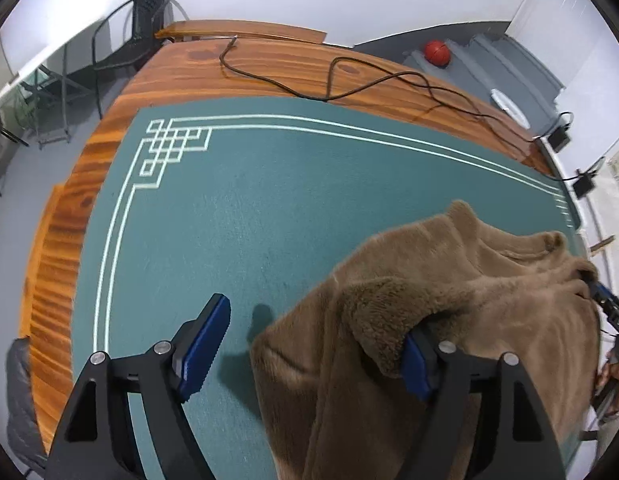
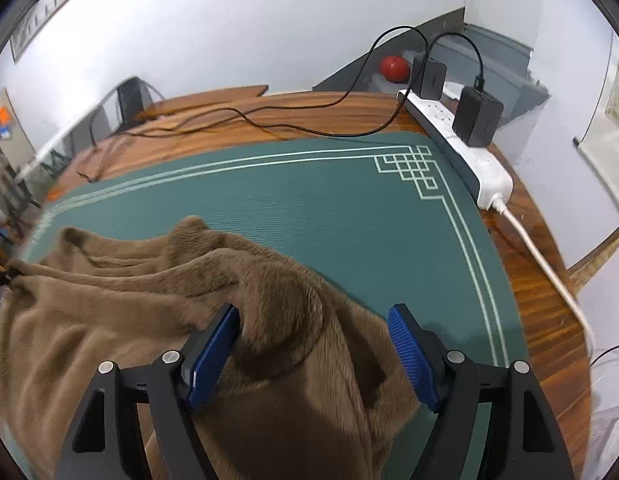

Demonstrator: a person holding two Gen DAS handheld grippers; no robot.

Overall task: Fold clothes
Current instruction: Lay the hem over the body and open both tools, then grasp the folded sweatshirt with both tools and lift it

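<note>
Standing spread, the left gripper (image 1: pixel 309 344) and right gripper (image 2: pixel 313 352) pinch nothing, though the brown fleece garment (image 1: pixel 449 280) drapes over their inner fingers onto the green mat (image 1: pixel 229 220). Soft, thick, floppy; probably best grasped at bunched edges.

One brown fleece garment (image 2: pixel 109 308) is lying partly between the right gripper's jaws, over one green mat (image 2: pixel 349 208). Beyond those jaws, two black chargers (image 2: pixel 479 118) are sitting in one white power strip (image 2: pixel 481 164), with one red ball (image 2: pixel 394 68) resting farther off.
</note>
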